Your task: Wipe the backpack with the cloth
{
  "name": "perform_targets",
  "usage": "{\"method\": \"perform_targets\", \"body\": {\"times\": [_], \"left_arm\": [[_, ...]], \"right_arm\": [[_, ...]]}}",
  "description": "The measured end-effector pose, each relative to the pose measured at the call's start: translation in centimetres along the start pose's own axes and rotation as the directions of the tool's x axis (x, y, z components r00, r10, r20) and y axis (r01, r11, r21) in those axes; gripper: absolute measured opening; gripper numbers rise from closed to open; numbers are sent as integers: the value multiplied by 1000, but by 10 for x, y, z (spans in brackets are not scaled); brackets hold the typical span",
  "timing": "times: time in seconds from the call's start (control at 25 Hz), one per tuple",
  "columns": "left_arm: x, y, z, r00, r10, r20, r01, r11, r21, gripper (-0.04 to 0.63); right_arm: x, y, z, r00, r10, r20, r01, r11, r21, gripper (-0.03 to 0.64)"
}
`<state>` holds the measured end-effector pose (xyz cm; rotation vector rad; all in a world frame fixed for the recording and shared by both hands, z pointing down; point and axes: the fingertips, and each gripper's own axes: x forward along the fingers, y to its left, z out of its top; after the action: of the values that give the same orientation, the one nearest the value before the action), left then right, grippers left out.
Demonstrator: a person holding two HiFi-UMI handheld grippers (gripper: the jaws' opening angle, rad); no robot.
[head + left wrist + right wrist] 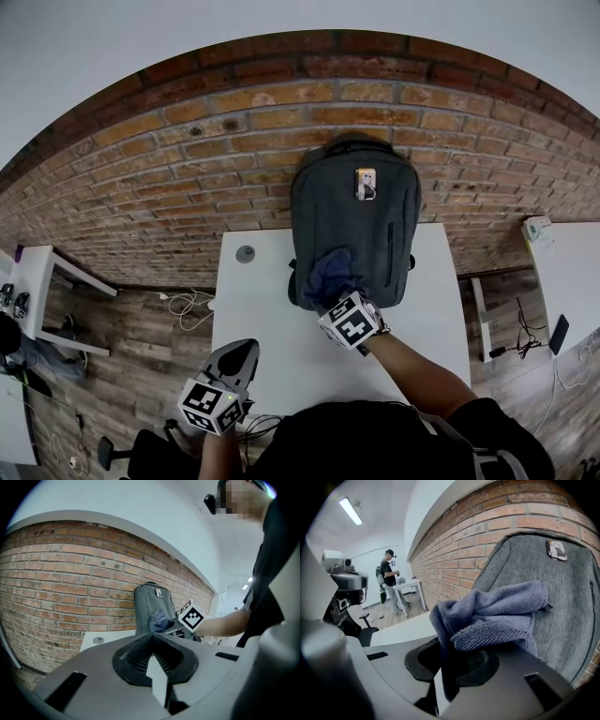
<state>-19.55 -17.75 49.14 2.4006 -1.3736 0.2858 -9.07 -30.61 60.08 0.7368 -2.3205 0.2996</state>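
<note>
Backpack [354, 220]: grey, upright on the white table [258, 319], leaning on the brick wall [187, 159]; long axis vertical. Zips look closed, contents unseen.
Cloth [497, 616]: blue-grey terry, bunched against the backpack's lower front panel.
Right gripper [339, 298]: jaws clamped on the cloth. The backpack lies straight ahead, met through the cloth.
Left gripper [240, 357]: jaws together, holding nothing, over the table's near-left corner, well apart from the backpack.
Nearer arm: right.
Next move: probably strokes along the panel's upright length.

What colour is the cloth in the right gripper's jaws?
Bluish-grey; the cloth shows best in the right gripper view.
</note>
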Motion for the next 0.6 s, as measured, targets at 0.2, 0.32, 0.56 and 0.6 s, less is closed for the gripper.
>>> {"method": "perform_targets", "body": {"times": [0.2,0.32,0.56,0.6], "left_arm": [[1,-1,1,1000,-8,-3,8,1000,5,-6],[0,-3,2,1000,-13,-3,13,1000,10,-6],[-7,-4,-2,1000,-8,-10,8,1000,7,-6],[-9,-3,-3,1000,-6,-11,7,1000,7,-6]], "right_arm": [[21,22,-50,993,54,-108,-52,998,25,64],[37,28,-77,982,74,-176,-73,997,14,64],[54,35,-110,967,43,-250,-25,997,74,64],[55,35,-111,968,42,-248,-21,996,87,64]]}}
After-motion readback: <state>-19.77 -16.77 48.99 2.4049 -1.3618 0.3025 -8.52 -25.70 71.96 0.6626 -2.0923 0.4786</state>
